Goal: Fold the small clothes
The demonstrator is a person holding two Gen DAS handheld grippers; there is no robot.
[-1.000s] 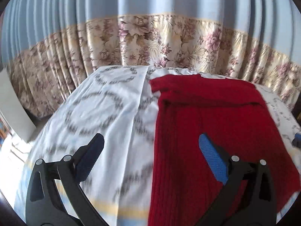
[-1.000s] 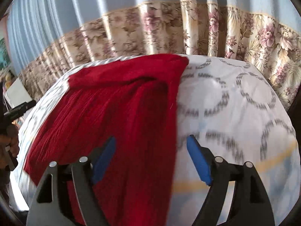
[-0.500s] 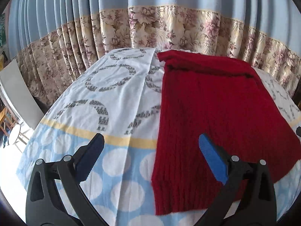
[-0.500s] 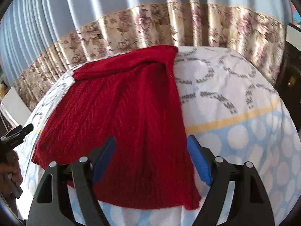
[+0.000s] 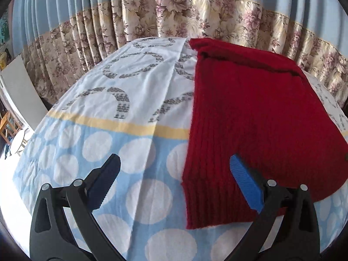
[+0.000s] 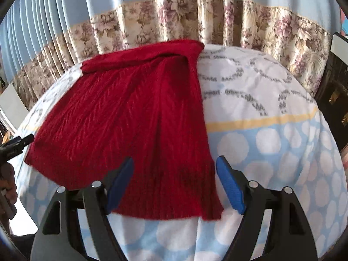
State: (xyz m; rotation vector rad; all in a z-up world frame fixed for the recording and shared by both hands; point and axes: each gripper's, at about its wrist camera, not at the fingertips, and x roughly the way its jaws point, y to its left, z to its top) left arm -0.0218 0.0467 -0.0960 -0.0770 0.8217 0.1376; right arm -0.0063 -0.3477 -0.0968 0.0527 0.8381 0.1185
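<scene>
Two grippers were what I had over the cloth, and both stood spread wide with nothing between their fingers. The red knitted garment [image 5: 256,117] lay flat on the patterned sheet [image 5: 113,113], its long axis running from the ribbed hem at the bottom of each frame up to the folded-over far end near the floral curtain [image 5: 195,15] at the top. In the left wrist view the left gripper [image 5: 174,180] straddled the garment's left edge: its dark finger sat over bare sheet at lower left, its blue finger over the knit at lower right, so the cloth lay mostly to the right of centre. In the right wrist view the right gripper [image 6: 175,180] framed the garment's [image 6: 130,113] near right corner at bottom centre, with the knit spreading away to the upper left. I judged that each gripper was lined up with its own hem corner, neither plainly nearer, and that the coming move would turn on pinching those two corners and carrying the hem along the long axis toward the far end. At the left edge of that view, the other tool [image 6: 17,144] showed.
</scene>
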